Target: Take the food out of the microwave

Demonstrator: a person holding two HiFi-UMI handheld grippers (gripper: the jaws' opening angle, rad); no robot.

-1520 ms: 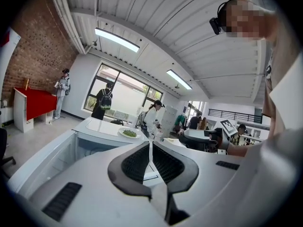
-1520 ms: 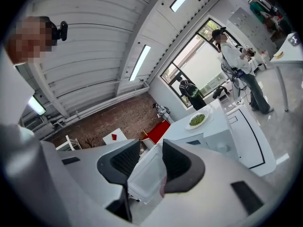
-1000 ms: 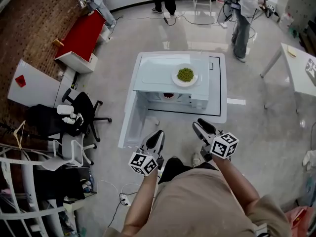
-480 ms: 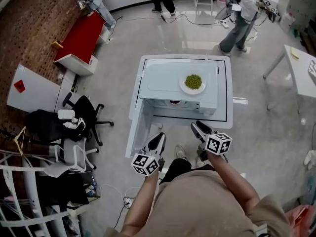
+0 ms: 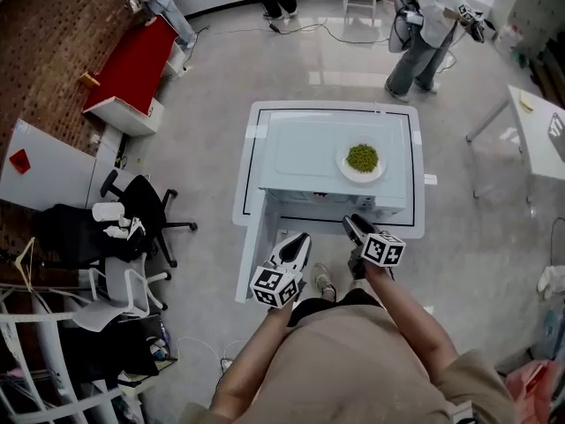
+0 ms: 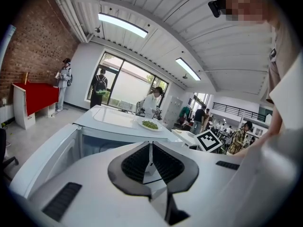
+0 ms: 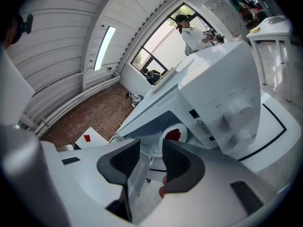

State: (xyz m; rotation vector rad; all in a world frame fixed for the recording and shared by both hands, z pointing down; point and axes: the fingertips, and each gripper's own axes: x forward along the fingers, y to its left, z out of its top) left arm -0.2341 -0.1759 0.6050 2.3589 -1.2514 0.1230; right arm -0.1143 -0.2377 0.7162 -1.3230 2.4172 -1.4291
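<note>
A white microwave (image 5: 300, 153) stands on a white table (image 5: 258, 122), its door (image 5: 251, 247) swung open to the left. On its top lies a white plate of green food (image 5: 362, 160), also seen from the left gripper view (image 6: 150, 124). Inside the cavity sits a plate of red food (image 7: 174, 135), which the head view does not show. My left gripper (image 5: 297, 246) hangs just before the opening, its jaws together and empty (image 6: 150, 148). My right gripper (image 5: 357, 228) is beside it, slightly open (image 7: 151, 152), with nothing in it.
The microwave's knobs (image 7: 239, 112) are right of the cavity. A black office chair (image 5: 132, 206) and clutter stand at the left, a red counter (image 5: 124, 69) at the far left, a white table (image 5: 538, 122) at the right. People (image 5: 424, 25) stand at the back.
The person has stepped closer to the microwave, and both grippers now hang right at its front. The plate of red food has slipped out of the head view.
</note>
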